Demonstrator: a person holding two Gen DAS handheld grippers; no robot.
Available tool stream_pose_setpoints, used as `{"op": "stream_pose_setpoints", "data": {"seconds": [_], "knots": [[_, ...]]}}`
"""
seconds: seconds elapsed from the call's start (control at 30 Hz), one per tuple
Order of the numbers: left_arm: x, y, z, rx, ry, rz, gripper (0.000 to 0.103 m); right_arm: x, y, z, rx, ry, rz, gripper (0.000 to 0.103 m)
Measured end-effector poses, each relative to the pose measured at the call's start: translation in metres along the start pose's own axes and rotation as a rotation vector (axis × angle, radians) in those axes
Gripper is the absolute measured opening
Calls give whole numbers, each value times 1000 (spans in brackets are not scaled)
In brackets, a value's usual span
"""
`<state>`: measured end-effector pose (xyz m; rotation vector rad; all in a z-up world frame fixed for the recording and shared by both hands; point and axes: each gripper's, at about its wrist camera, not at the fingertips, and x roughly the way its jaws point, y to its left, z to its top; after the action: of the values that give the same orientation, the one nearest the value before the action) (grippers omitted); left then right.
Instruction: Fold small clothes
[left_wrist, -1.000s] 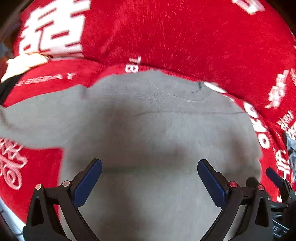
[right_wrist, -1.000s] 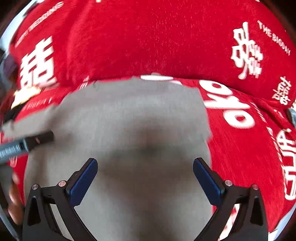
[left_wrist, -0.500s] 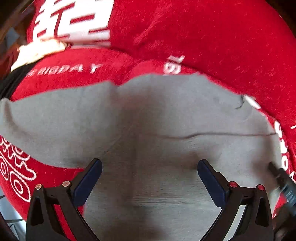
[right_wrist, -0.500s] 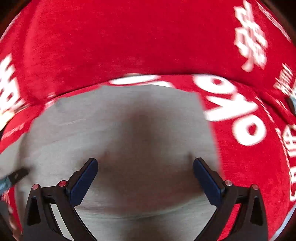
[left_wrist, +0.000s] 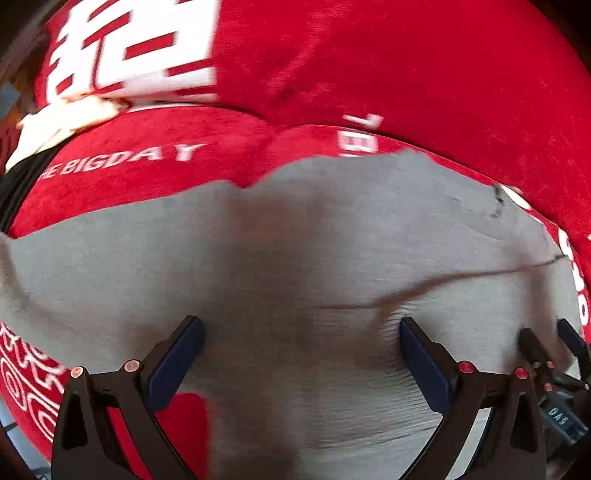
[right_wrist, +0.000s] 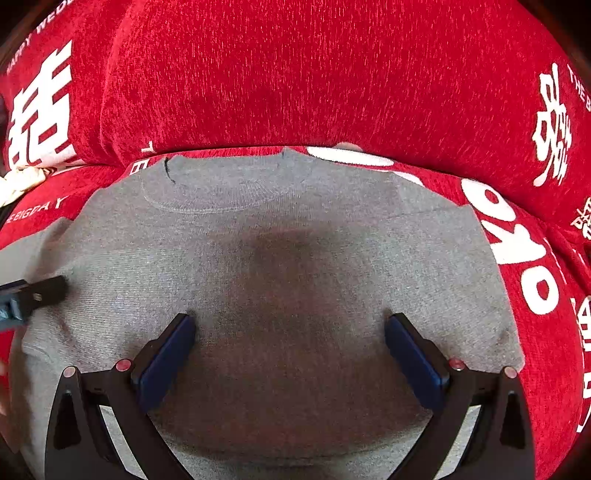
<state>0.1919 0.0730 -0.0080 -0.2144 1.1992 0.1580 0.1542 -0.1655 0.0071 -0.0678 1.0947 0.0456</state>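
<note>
grippers first: your left gripper (left_wrist: 301, 354) and right gripper (right_wrist: 290, 347) both hang spread wide, pinching nothing, low over the grey top (right_wrist: 295, 266). it lies flat on the red cover (right_wrist: 295, 74), neckline toward the cushion at the back. your left gripper's view is blurred.

left tongs (left_wrist: 301, 354) lower on grey sweater (right_wrist: 295, 258), red cover (left_wrist: 192, 417) newly exposed

A home living space, by the look of it: a plush red chenille cover printed with white wedding characters and "THE BIGDAY" lettering (right_wrist: 332, 74) drapes a cushioned seat and backrest, a grey knitted sweater (right_wrist: 295, 258) spread flat on it.
</note>
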Motion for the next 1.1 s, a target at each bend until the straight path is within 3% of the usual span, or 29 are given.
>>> {"op": "stream_pose_setpoints", "data": {"seconds": [0.1,0.13,0.2,0.27,0.33,0.4,0.47,0.6,0.67,0.73,0.83,0.9,0.97,1.03,1.1], "knots": [[3,27,2,-25,28,-73,103,-2,-2,0,3,-3,10,102],[1,36,3,-39,19,-33,103,-2,-2,0,3,-3,8,103],[0,53,4,-54,-3,125,103,-3,-2,-1,4,-4,7,103],[-4,82,2,-119,19,69,103,-4,-1,-1,4,-2,2,103],[-21,108,-2,-177,-17,-7,103,-4,0,1,-2,11,-7,103],[-42,128,-7,-209,-73,51,103,-8,3,7,10,37,-35,103],[-52,141,-8,-214,-103,52,103,-12,7,12,54,22,-36,103],[-49,165,-7,-261,-77,105,103,-3,29,35,62,13,-73,103],[-50,182,-10,-300,-73,85,103,21,45,50,37,90,-138,103],[-63,203,-27,-348,-92,64,103,35,57,61,58,117,-142,103],[-76,236,-47,-436,-115,39,103,45,89,74,68,139,-110,103],[-80,260,-58,-511,-123,19,103,46,126,74,-4,157,-35,103],[-81,288,-69,-587,-137,12,103,38,151,71,-55,130,-40,102],[-82,317,-80,-656,-161,-1,103,26,174,70,-96,142,152,102],[-82,351,-92,-754,-188,-43,103,4,198,65,-133,104,224,102]]}}
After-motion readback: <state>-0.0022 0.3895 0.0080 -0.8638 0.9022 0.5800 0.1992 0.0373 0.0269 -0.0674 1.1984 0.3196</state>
